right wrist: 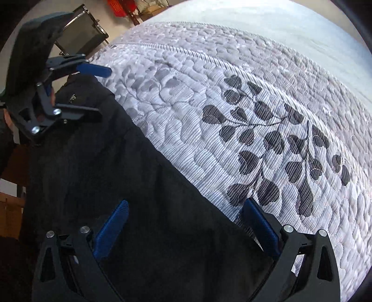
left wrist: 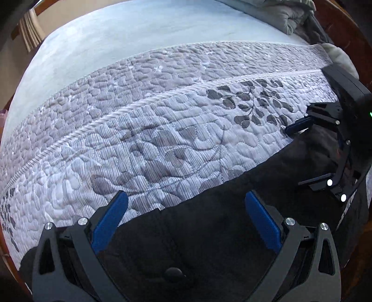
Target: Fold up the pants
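Note:
Black pants (left wrist: 209, 223) lie along the near edge of a quilted mattress, with a dark button (left wrist: 173, 271) showing low in the left wrist view. My left gripper (left wrist: 186, 206) is open over the pants, its blue pads (left wrist: 111, 218) spread wide with cloth below and nothing between them. To its right, my right gripper (left wrist: 295, 155) is open above the far end of the pants. In the right wrist view the pants (right wrist: 116, 162) run diagonally; my right gripper (right wrist: 186, 203) straddles their edge, open. My left gripper (right wrist: 104, 93) is open at the upper left.
The grey-white quilt (left wrist: 162, 139) has a dark leaf pattern (right wrist: 279, 139) and a corded seam. Beyond it lies a pale blue sheet (left wrist: 116, 34). Grey bedding (left wrist: 286, 16) is piled at the far right. A wooden bed frame (left wrist: 344, 34) borders the bed. A black metal rack (right wrist: 88, 30) stands off the bed.

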`<state>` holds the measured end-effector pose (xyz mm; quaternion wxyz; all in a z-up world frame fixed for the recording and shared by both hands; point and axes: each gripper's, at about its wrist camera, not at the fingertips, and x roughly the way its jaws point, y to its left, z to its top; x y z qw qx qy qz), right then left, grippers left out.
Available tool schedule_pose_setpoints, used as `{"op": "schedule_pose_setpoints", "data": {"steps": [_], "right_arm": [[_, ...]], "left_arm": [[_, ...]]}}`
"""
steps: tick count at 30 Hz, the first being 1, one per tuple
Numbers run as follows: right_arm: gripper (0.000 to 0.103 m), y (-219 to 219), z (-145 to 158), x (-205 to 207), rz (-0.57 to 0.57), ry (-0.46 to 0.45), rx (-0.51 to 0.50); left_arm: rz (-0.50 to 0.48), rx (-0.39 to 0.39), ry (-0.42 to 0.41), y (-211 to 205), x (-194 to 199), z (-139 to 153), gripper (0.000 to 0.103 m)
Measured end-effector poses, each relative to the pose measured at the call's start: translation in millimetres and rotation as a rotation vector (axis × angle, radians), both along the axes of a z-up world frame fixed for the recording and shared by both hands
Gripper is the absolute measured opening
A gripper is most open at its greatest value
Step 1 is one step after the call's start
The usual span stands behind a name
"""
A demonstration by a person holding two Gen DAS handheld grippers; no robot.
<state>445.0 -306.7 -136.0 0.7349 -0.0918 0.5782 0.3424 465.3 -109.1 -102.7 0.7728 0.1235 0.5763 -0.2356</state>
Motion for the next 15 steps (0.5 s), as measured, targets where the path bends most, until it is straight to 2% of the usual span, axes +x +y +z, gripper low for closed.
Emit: {"op": "schedule_pose_setpoints", "data": {"steps": [1, 3, 4, 5, 7, 8, 11, 13, 15], "right_arm": [[0.094, 2, 0, -5, 0.003, -0.027, -0.016], [0.080, 5, 0, -12, 0.013, -0.070, -0.036], [0.065, 3, 2, -15, 0.014, -0.083, -0.037], [0.040, 2, 4, -17, 0.004, -0.096, -0.040], [0.017, -5, 11, -20, -0.019, -0.093, -0.002], [0.012, -7, 14, -22, -0.022, -0.100, 0.006], [0.009, -2, 23, -38, -0.015, -0.183, -0.014], [0.009, -4, 32, -47, -0.044, -0.246, -0.005], [0.009, -5, 40, -53, -0.076, -0.285, 0.038]], "left_arm": [[0.008, -0.005, 0.012, 1, 1, -2, 0.100], [0.023, -0.025, 0.028, 2, 2, -4, 0.100], [0.023, -0.042, 0.036, 2, 1, -5, 0.100], [0.019, -0.053, 0.041, 2, 0, -4, 0.100], [0.009, -0.057, 0.046, -1, -1, -4, 0.100], [-0.002, -0.056, 0.046, -2, -1, -3, 0.100], [-0.067, -0.059, 0.023, -11, -2, 2, 0.100], [-0.133, -0.114, 0.020, -15, -1, 9, 0.100], [-0.199, -0.210, 0.046, -19, 2, 13, 0.100]]}}
